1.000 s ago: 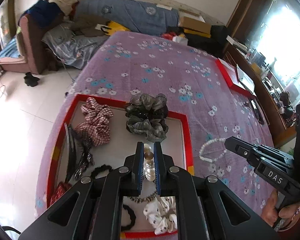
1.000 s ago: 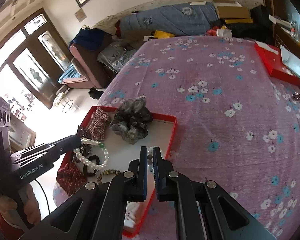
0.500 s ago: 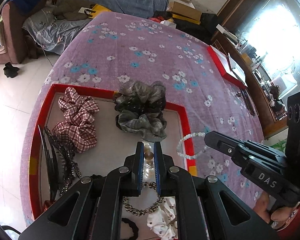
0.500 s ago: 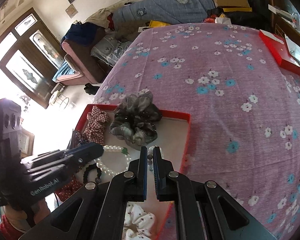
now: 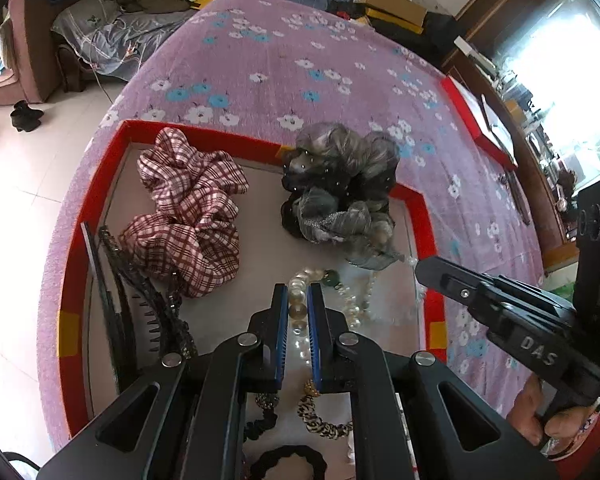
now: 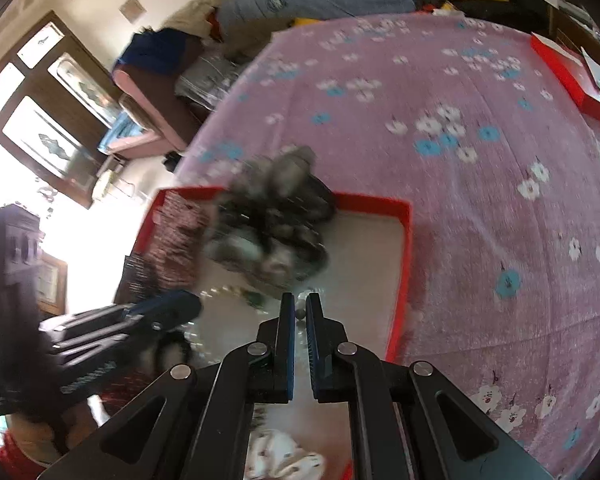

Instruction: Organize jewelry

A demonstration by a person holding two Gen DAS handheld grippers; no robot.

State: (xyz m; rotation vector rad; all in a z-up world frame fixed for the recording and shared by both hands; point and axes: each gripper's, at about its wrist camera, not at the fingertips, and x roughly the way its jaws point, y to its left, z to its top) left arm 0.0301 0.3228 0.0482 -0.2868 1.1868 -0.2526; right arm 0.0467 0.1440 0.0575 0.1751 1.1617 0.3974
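Pearl strand (image 5: 300, 300): pinched by L gripper (image 5: 298, 300); R gripper (image 6: 300, 310) pinches small beads.
Snag risk: strand drags grey scrunchie (image 5: 340, 196).
Spill risk: beads cross red tray (image 5: 424, 224) rim.

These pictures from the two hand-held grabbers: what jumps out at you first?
A red-rimmed tray on a purple flowered bedspread, with a plaid scrunchie at its far left and a grey scrunchie at its far right. In front, the left gripper is shut on a pearl bracelet, and the right gripper pinches more beads, over the tray.
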